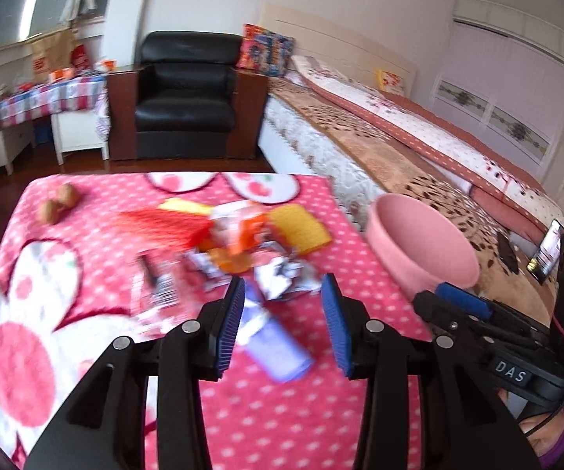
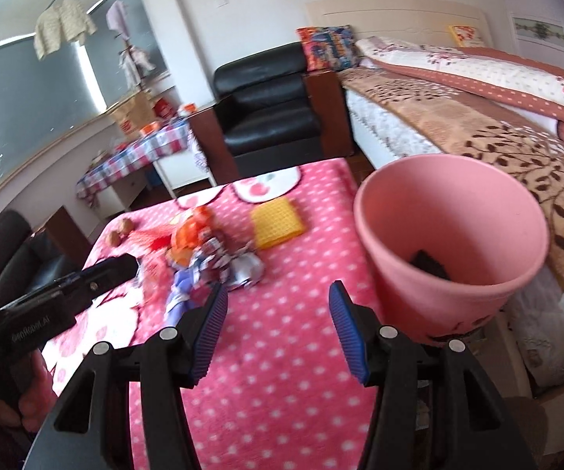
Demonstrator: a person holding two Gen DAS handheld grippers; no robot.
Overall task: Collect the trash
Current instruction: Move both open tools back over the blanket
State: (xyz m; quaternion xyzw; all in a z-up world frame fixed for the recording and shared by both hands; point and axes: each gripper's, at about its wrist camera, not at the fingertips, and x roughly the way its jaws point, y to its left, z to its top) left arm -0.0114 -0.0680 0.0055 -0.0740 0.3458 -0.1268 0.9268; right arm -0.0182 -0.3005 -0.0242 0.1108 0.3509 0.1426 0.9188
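Left hand-held gripper (image 1: 283, 325): black frame, ribbed blue pads (image 1: 230, 329), jaws wide apart and holding nothing. It hangs over a lilac packet (image 1: 278, 346), flat and smooth, which lies between the pads in this view; contact cannot be told because of blur.

Right hand-held gripper (image 2: 280, 331): same build, ribbed blue pads (image 2: 348, 333) set wide apart, nothing between them but the cloth below. Its right side stands just beside the pink bin (image 2: 450, 243), a smooth, round, tapering tub, tilted toward the camera, with a dark scrap (image 2: 428, 264) at its bottom. Contact with the bin cannot be told.

Trash pile (image 1: 223, 250): crumpled wrappers in red, orange, white and silver, heaped mid-counter beyond the left pads, left of the bin. A yellow ribbed pad (image 1: 299, 233) lies at the pile's far right edge. Two brown walnuts (image 1: 60, 201), rough and rounded, sit apart at the far left corner.

Counter (image 1: 282, 423): covered in fleecy pink cloth with white dots and large flower shapes.
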